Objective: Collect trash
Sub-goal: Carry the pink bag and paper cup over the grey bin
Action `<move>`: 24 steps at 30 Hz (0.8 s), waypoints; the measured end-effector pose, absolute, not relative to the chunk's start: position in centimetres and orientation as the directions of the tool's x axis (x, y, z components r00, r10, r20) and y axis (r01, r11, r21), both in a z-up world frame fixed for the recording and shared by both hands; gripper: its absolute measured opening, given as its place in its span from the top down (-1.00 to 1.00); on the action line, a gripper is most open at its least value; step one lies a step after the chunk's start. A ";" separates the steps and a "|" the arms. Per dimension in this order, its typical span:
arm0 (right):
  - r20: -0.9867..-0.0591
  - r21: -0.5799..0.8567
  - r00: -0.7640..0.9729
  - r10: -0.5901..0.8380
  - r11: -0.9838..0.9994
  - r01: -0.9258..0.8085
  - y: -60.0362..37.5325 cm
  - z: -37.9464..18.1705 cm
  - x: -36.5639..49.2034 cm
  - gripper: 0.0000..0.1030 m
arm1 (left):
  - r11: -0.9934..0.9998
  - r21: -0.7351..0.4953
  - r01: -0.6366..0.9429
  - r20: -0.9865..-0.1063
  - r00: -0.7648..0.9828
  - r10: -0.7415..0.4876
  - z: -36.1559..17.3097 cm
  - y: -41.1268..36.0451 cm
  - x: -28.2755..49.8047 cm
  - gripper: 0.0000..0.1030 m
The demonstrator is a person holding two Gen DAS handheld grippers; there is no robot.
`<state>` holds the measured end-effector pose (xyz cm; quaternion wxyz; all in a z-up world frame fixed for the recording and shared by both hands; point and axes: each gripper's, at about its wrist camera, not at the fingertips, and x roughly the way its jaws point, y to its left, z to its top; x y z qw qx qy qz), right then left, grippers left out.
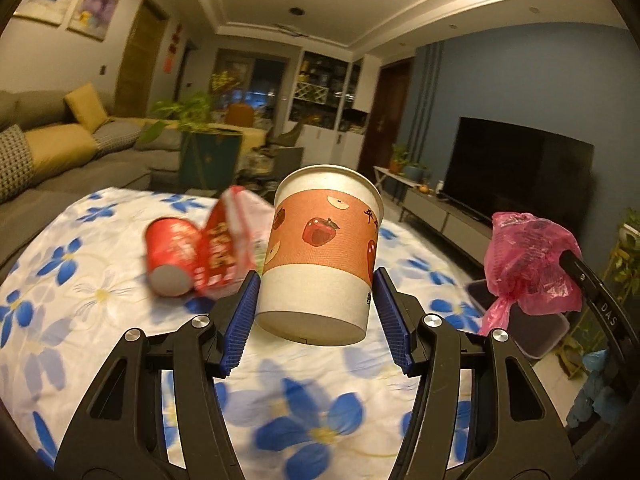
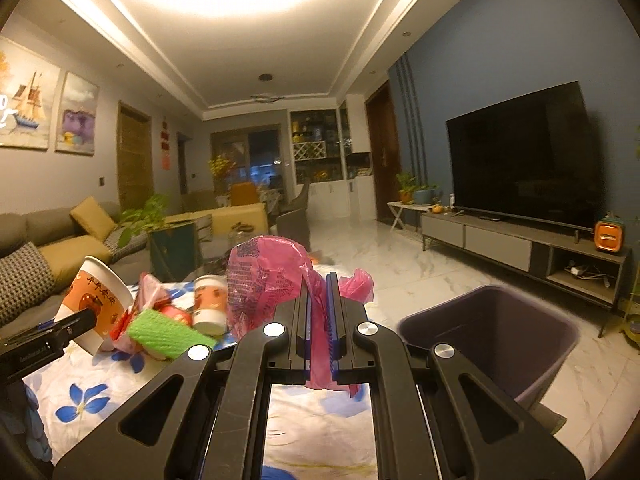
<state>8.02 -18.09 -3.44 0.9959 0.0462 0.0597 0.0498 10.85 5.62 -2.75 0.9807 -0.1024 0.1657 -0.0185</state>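
My left gripper (image 1: 316, 276) is shut on a white paper cup (image 1: 320, 256) with an orange apple-print sleeve, held upright above the flowered tablecloth (image 1: 312, 420). The right wrist view shows that cup (image 2: 94, 300) tilted at the left. My right gripper (image 2: 319, 280) is shut on a crumpled pink plastic bag (image 2: 264, 280), which hangs beside the table's right edge; the same bag (image 1: 528, 260) shows in the left wrist view. A dark purple bin (image 2: 492, 332) stands on the floor just right of the table. On the cloth lie a red can (image 1: 172, 256) and a red wrapper (image 1: 224, 248).
A green sponge (image 2: 168, 334) and a second small paper cup (image 2: 208, 304) sit among the litter on the table. A grey and yellow sofa (image 2: 60, 240) runs along the left. A TV (image 2: 520, 160) on a low cabinet lines the right wall, with marble floor between.
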 end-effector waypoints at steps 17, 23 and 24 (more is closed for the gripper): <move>-0.047 0.145 0.991 -0.127 0.980 0.133 -27.3 -2.2 6.9 0.86 | 0.958 -0.174 0.229 -0.262 0.927 -0.269 -0.4 -5.3 14.8 -0.09; -0.042 0.142 0.980 -0.195 0.970 0.199 -29.3 -2.1 7.0 0.86 | 0.941 -0.162 0.297 -0.252 0.910 -0.330 0.0 -9.2 16.8 -0.09; -0.042 0.142 0.979 -0.201 0.968 0.205 -29.6 -2.1 7.0 0.86 | 0.938 -0.157 0.308 -0.250 0.907 -0.340 0.1 -9.9 17.1 -0.09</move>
